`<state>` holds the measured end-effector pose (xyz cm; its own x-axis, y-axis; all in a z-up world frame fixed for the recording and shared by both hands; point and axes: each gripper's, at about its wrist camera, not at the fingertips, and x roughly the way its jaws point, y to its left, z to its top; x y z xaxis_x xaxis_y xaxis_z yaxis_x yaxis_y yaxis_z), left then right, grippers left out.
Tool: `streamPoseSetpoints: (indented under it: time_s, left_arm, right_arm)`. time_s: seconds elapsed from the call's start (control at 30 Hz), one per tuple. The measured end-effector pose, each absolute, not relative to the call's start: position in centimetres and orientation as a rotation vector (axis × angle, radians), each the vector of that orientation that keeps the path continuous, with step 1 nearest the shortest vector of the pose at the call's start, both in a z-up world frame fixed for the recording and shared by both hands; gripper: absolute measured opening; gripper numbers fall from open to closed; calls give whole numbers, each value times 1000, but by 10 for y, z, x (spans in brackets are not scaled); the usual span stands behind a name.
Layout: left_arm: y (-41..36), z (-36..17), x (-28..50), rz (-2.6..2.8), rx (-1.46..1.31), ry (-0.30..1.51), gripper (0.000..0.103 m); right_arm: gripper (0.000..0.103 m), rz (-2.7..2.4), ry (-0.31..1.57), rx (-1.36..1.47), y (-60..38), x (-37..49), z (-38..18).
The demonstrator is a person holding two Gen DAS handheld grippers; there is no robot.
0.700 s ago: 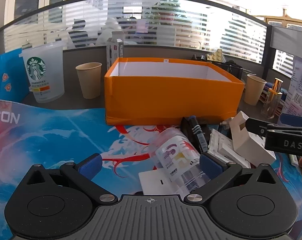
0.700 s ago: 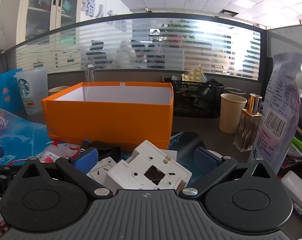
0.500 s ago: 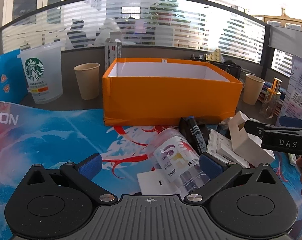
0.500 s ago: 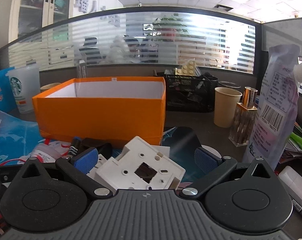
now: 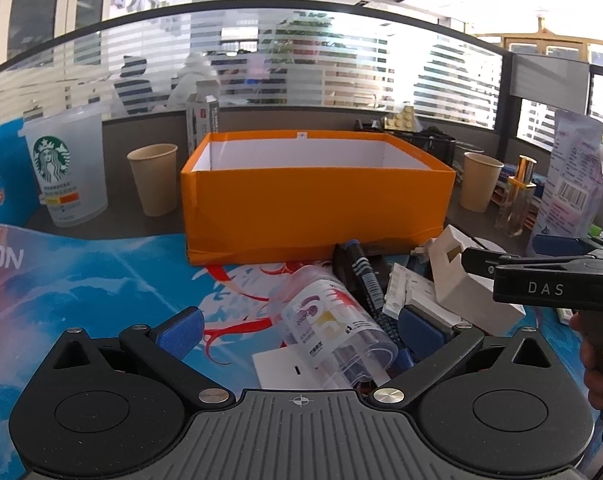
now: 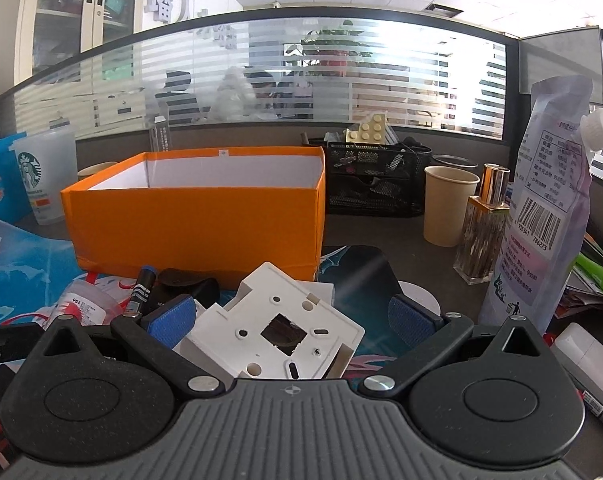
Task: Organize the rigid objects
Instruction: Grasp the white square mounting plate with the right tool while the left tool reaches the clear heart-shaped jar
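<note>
An open orange box [image 5: 317, 196] stands on the desk; it also shows in the right wrist view [image 6: 197, 224]. In front of it lie a clear plastic bottle with a printed label [image 5: 333, 328], a black marker [image 5: 361, 272], white flat plates [image 5: 405, 292] and a white square wall box [image 6: 273, 328]. My left gripper [image 5: 299, 326] is open, its pads either side of the bottle's near end. My right gripper [image 6: 289, 316] is open around the white wall box [image 5: 465, 280], which sits tilted between the pads without clear contact.
A Starbucks cup [image 5: 67, 168] and a paper cup [image 5: 153, 178] stand left of the box. Right of it are another paper cup [image 6: 449, 204], a gold-capped glass bottle [image 6: 485, 224], a spouted pouch [image 6: 541, 216] and a black mesh basket [image 6: 373, 176]. A blue printed mat [image 5: 81, 280] covers the desk.
Both grippers rose slightly and stayed open. The right gripper closed in over the white wall box, which now looks larger between its pads. Nothing was grasped.
</note>
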<state>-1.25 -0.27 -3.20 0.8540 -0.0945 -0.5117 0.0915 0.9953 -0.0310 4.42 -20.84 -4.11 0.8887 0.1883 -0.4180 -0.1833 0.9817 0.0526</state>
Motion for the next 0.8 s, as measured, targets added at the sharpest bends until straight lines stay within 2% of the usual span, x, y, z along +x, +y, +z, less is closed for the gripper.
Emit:
streamPoseSetpoints:
  time_s: [0.8]
  left_arm:
    - [-8,-49,6,-150,4,543,103]
  right_arm:
    - [103,313,445,96,-222,48,-58]
